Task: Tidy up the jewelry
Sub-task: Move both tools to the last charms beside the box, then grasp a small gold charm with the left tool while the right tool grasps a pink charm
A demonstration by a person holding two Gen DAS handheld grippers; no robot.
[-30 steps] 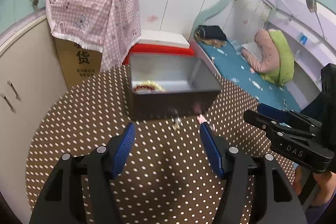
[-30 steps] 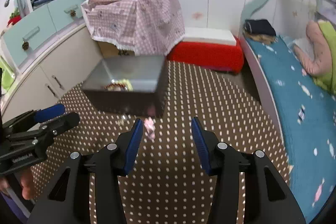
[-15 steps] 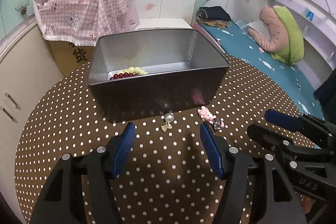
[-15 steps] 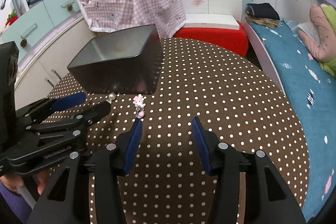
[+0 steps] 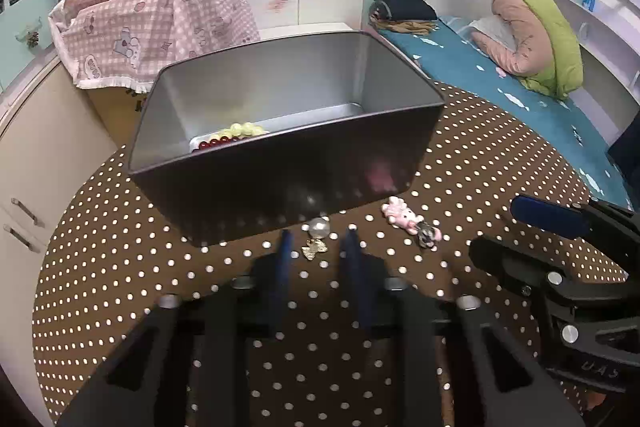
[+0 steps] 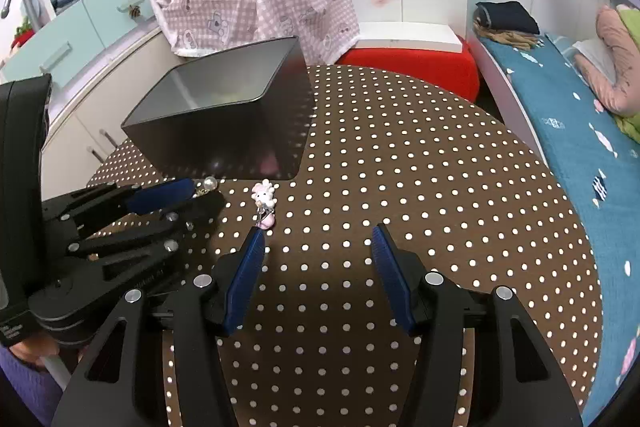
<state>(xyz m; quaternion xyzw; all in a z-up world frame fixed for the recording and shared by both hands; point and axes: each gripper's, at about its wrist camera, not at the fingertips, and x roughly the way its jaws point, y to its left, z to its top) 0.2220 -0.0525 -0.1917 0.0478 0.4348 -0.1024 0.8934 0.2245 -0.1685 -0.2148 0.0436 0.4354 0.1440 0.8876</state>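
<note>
Because the pearl earring [image 5: 316, 237] lies just in front of the tin [image 5: 280, 183], I've brought my left tongs [image 5: 316, 247] down around it, blurred, snapping closed on it. My right tongs [image 6: 316, 239] are opening, empty, beside the pink charm [image 6: 265, 201].

Round table [image 6: 440, 187], brown cloth with white dots. Dark metal tin [image 5: 280, 183] sits toward the far-left edge. Just in front of its near wall: pearl earring with gold charm [image 5: 316, 237], then pink cartoon charm [image 5: 408, 221] to its right, slightly apart.
</note>
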